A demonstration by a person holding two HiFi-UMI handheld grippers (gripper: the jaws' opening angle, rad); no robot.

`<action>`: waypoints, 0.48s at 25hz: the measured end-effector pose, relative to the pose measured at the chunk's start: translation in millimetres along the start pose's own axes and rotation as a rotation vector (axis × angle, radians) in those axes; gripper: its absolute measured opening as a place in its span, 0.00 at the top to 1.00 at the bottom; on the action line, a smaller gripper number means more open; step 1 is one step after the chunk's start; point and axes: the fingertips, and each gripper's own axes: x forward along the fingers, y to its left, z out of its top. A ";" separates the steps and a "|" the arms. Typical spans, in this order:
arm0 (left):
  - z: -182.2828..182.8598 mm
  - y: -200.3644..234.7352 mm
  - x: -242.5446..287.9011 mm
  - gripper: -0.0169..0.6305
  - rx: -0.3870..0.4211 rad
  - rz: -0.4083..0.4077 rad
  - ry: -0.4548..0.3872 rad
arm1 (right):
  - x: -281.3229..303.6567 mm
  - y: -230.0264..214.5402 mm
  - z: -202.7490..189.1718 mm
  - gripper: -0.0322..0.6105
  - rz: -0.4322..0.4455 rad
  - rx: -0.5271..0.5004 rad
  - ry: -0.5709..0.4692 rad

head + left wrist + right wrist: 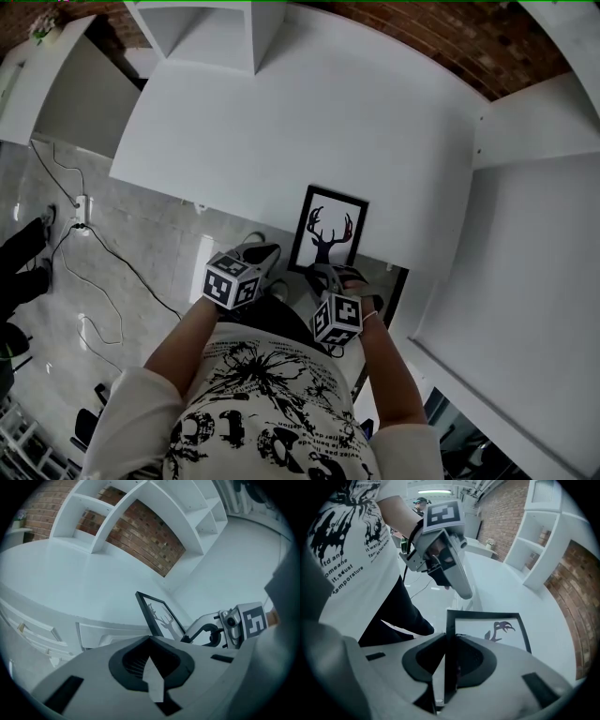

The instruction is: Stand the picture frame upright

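A black picture frame (328, 232) with a stag-head print is on the white table (281, 122), close to its near edge. My right gripper (339, 274) holds the near side of the picture frame (487, 631). The black rail runs straight in between the jaws of the right gripper (449, 640), which are shut on it. My left gripper (265, 251) hovers just left of the frame, over the table's edge. Its jaws are shut, and nothing is between them in the left gripper (151, 641) view. There the frame (158, 615) looks tilted up, with the right gripper (220, 629) beside it.
White shelf units (211, 33) stand against a brick wall (469, 42) at the back, and a white side surface (525, 281) runs along the right. Drawer fronts (101, 634) sit under the table edge. Cables (94, 253) lie on the floor at left.
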 end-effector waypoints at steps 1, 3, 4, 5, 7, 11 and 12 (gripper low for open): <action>0.7 0.6 1.0 0.96 -0.022 -0.005 -0.007 | -0.4 2.4 -0.4 0.84 0.002 0.002 -0.001; 0.3 0.4 4.1 0.96 -0.066 -0.026 -0.015 | -0.9 6.5 -1.1 0.84 0.004 0.005 -0.005; -0.6 -0.7 6.0 0.96 -0.089 -0.045 -0.015 | -1.1 7.7 -1.3 0.84 0.003 0.005 -0.007; -2.2 -2.6 8.3 0.95 -0.116 -0.072 -0.010 | -1.1 8.3 -1.3 0.84 0.002 0.004 -0.008; -6.0 -6.9 13.3 0.95 -0.184 -0.132 0.001 | -1.0 9.0 -1.4 0.84 0.000 0.004 -0.009; -6.9 -10.1 19.5 0.84 -0.296 -0.205 0.008 | -1.0 9.7 -1.6 0.84 0.001 0.007 -0.012; -4.0 -12.0 20.2 0.79 -0.317 -0.230 0.000 | -1.0 9.7 -2.1 0.84 0.003 0.009 -0.011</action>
